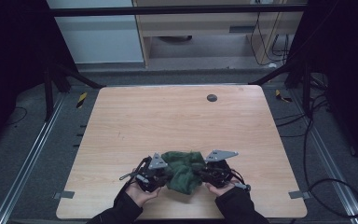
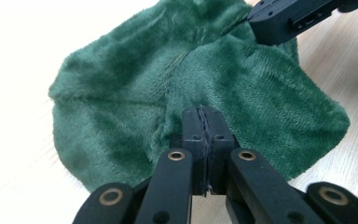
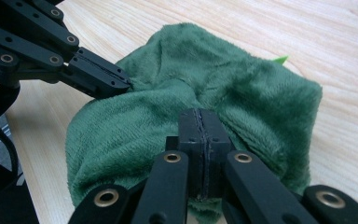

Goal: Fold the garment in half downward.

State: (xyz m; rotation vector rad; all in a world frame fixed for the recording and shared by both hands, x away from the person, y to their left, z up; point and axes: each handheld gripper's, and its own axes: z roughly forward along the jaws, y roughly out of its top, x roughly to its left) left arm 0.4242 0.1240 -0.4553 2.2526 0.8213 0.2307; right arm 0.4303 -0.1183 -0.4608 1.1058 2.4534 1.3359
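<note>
Both tools [image 2: 204, 122] [image 3: 204, 123] clamped on green cloth [image 2: 135, 88], bright tag [image 3: 279, 59]

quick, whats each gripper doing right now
Left gripper: shut, jaws pinched on the green cloth.
Right gripper: shut, jaws pinched on the same green cloth from its other side.

You will find no readable text, label, brand, number or sign here: nothing legible stands on the table [image 1: 121, 116], on the green cloth [image 1: 182, 170], or on anything around them.
</note>
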